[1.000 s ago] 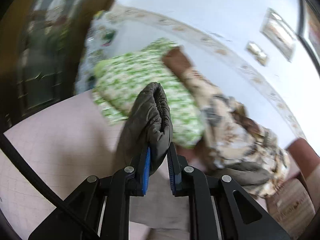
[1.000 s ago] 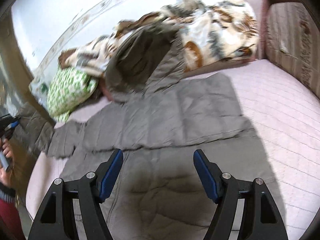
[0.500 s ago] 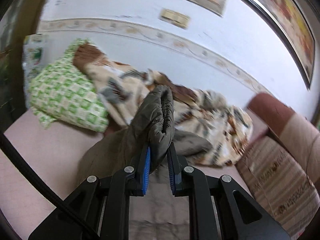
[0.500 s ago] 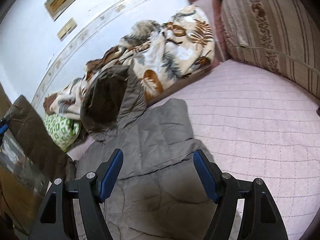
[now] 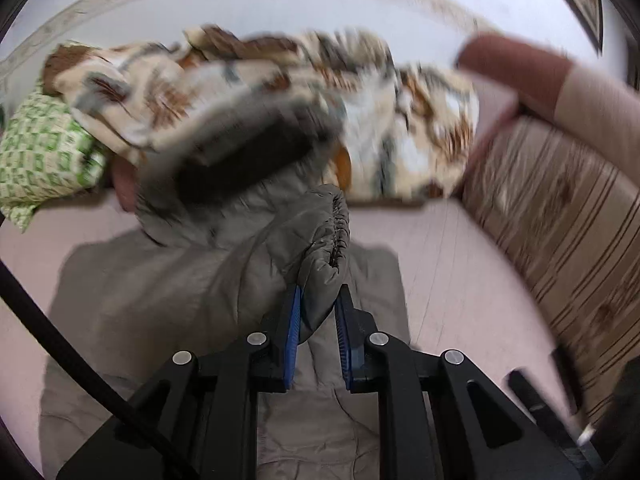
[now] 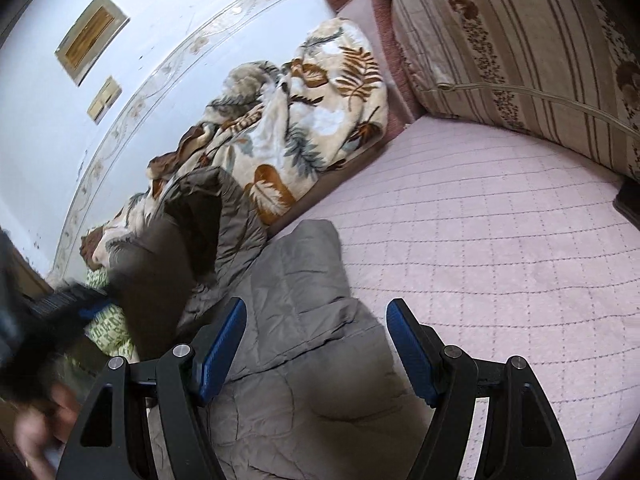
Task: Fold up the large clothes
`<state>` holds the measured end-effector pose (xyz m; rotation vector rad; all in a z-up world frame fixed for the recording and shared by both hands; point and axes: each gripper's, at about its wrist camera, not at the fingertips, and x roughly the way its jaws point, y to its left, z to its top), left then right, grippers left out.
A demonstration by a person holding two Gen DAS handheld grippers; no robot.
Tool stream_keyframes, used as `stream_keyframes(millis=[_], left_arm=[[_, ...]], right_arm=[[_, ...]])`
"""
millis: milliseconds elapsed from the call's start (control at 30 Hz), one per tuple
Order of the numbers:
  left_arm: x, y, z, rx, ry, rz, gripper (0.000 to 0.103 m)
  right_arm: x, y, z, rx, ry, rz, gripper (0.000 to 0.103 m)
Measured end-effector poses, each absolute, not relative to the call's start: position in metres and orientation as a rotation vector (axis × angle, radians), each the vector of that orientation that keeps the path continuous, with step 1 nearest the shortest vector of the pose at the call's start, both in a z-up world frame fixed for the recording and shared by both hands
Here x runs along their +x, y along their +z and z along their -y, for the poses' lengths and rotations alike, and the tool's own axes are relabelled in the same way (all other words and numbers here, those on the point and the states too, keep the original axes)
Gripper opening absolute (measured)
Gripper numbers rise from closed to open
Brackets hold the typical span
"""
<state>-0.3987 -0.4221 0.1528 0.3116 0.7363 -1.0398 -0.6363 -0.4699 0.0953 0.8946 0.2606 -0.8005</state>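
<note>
Nearest in the left wrist view, the left gripper (image 5: 318,304) is clamped on the elastic sleeve cuff (image 5: 326,236) of a grey-brown quilted jacket (image 5: 160,300); the gathered cuff stands up between the blue pads, with the sleeve trailing away to the left and down onto the garment's body. The jacket lies spread on a pink quilted bed cover (image 5: 452,264), directly under and ahead of this gripper.

In the right wrist view, the right gripper (image 6: 316,344) hangs with its jaws wide apart and nothing between them. The jacket (image 6: 304,312) lies below and between its fingers, mostly toward the left finger, while bare bed cover (image 6: 480,248) stretches to the right. At the left edge of that view the other gripper (image 6: 68,300) appears as a dark blur, holding up the sleeve.

Farther off, the jacket's hood (image 6: 208,216) leans against a rumpled leaf-print blanket (image 6: 304,128). A green-and-white patterned pillow (image 5: 40,160) sits left of the blanket, and a striped cushion (image 6: 520,40) to its right. Behind them rises a pale wall (image 6: 180,12).
</note>
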Motion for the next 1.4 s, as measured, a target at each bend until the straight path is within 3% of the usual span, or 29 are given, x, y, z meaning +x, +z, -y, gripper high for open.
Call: stream_keyframes(millis=[200,300,367,567,633,700,967,1200,1400], left_arm=[[-0.414,0.076,0.461,0.475,-1.026,-0.828,0.018],[-0.416,0.054,0.463,0.513,-1.046,-0.883,0.027],[-0.417,0.051,0.46,0.512,-1.086,-0.908,0.046],[-0.41,0.091,0.422,0.49,-1.151,-0.818,0.058],[-0.395,0.108,0.404,0.487,-1.104,-0.747,0.063],[-0.368,0.118,0.384,0.465,-1.041,-0.718,0.064],[-0.241,0.096,0.32,0.45,-0.702,-0.775,0.064],[-0.185,0.056,0.289,0.388,-0.641,-0.9,0.064],[-0.175,0.03,0.29,0.37,-0.641,-0.964,0.079]], right_arm=[[-0.64,0.095,0.475,0.915,-0.802,-0.253,0.077],[-0.638,0.094,0.477,0.917,-0.799,-0.254,0.077],[-0.637,0.094,0.479,0.922,-0.801,-0.256,0.077],[-0.633,0.095,0.483,0.919,-0.817,-0.241,0.076],[-0.627,0.096,0.483,0.901,-0.8,-0.241,0.063],[-0.614,0.096,0.48,0.872,-0.769,-0.26,0.054],[-0.539,0.086,0.46,0.74,-0.651,-0.409,0.053],[-0.485,0.061,0.465,0.668,-0.659,-0.52,0.053],[-0.463,0.021,0.486,0.704,-0.664,-0.661,0.053]])
